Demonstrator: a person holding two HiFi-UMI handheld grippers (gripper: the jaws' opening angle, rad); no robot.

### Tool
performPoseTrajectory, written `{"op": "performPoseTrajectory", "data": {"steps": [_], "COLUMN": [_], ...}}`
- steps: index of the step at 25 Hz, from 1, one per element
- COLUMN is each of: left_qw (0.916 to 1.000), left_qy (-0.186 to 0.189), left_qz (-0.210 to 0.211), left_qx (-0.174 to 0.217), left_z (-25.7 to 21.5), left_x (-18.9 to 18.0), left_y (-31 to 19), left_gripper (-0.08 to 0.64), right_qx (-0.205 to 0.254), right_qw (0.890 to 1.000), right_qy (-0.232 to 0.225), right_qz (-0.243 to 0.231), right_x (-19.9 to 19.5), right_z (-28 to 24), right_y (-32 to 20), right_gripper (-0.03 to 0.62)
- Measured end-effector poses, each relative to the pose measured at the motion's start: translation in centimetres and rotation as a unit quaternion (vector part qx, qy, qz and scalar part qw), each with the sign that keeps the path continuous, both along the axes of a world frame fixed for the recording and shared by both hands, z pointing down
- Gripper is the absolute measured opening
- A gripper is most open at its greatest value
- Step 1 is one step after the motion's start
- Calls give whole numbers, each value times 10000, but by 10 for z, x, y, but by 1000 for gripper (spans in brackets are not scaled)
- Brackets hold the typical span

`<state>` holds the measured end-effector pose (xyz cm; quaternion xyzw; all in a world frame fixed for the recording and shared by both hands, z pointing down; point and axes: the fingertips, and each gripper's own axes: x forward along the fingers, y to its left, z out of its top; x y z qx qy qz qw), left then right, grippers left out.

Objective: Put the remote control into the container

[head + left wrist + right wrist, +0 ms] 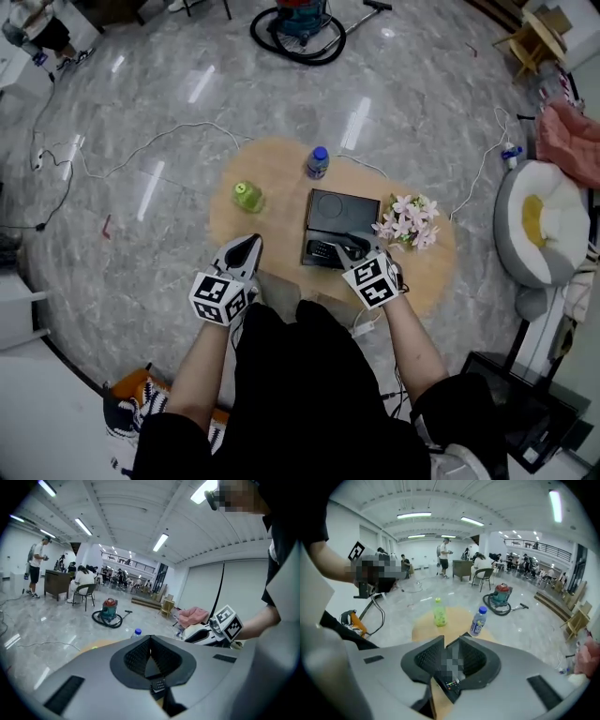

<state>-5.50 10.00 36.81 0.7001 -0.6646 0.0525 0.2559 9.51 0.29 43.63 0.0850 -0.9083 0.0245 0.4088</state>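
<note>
Right gripper (353, 246): jaws apart, nothing clamped, poised over the near right corner of the shallow dark grey square plastic container (343, 208). Left gripper (249, 244): jaws pressed together, empty, over the near edge of the round light-wood table (281, 173), left of the container and apart from it. Table stands on a grey marbled floor (187, 84). Red-and-teal canister vacuum cleaner (302, 21) with black hose sits on the floor, well beyond the table's far edge. Container lies right of the table's centre, its near side close to the near edge. Bunch of pale pink flowers (409, 223) lies just beside the container's right side, toward the right edge. Clear plastic bottle with blue cap (318, 162) stands upright at the far edge. Green plastic bottle (247, 196) stands upright toward the left edge, well apart from the container. Black remote control (323, 250) lies inside the container, along its near side. In the right gripper view it shows below, through the gap between the jaws, coloured buttons visible.
</note>
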Motion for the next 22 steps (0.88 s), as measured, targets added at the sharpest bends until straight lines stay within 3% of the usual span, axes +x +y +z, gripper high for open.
{"op": "performPoseTrajectory", "data": {"steps": [5, 12, 16, 22], "left_qw": [9983, 9946, 9932, 9891], "left_qy": [-268, -453, -489, -672], "left_qz": [-28, 108, 220, 336], "left_qx": [522, 929, 1033, 1264], "left_z": [-47, -91, -103, -135], "left_x": [6, -10, -21, -43], "left_y": [3, 41, 61, 90], "left_gripper": [6, 8, 8, 6], "right_qx": [19, -503, -406, 53], "right_qw": [9929, 9521, 9363, 9221], "right_qy": [-956, -2244, -2616, -2842], "right_qz": [701, 2015, 2309, 2627], "right_x": [11, 31, 29, 39], "right_z": [-69, -136, -161, -195], "right_y": [8, 17, 32, 60], "right_gripper": [69, 14, 11, 11]}}
